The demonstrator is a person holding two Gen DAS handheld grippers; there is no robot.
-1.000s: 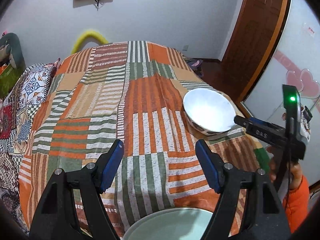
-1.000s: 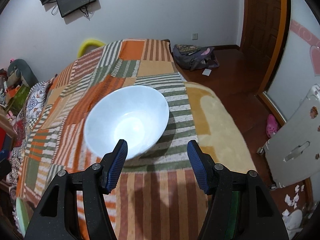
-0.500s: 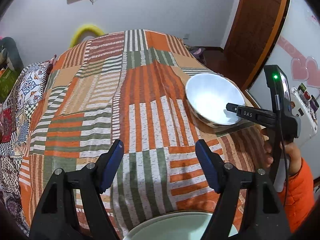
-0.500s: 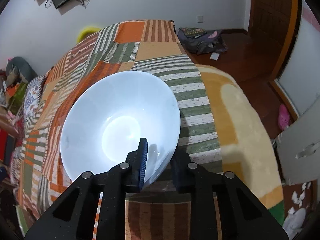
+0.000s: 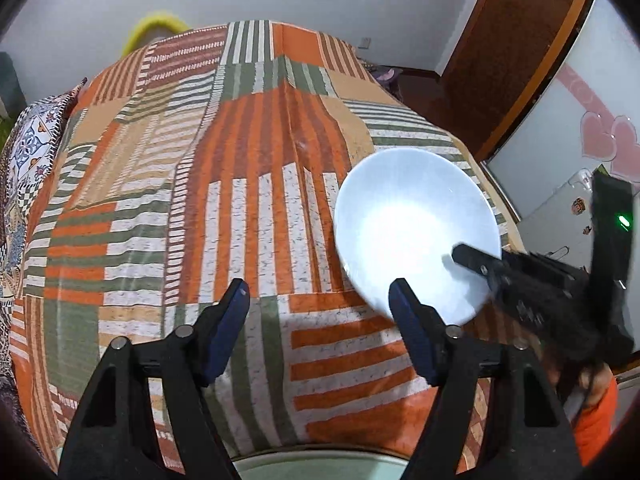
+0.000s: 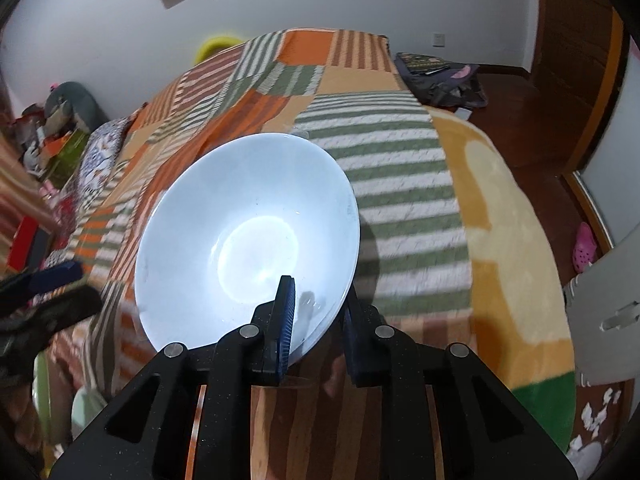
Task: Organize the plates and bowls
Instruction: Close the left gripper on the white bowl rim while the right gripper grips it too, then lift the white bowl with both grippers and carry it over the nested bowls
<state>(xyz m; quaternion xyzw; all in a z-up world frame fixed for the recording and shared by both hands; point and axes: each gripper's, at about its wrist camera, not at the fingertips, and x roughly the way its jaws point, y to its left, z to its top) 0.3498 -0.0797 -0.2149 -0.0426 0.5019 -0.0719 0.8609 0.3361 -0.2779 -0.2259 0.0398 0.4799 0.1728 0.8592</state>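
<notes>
Bowl, white, is tilting above the bed, lifted off the striped blanket near its right edge. Right gripper is pinching the bowl's near rim: jaws clenched on it, one pad inside, one outside. Left gripper is hovering over the blanket, jaws released and holding nothing. A pale green plate is showing just below the left gripper.

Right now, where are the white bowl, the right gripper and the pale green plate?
white bowl (image 6: pixel 240 216), right wrist view, inner wall.
right gripper (image 6: pixel 316 300), right wrist view, between its fingertips.
pale green plate (image 5: pixel 320 469), left wrist view, visible rim.
</notes>
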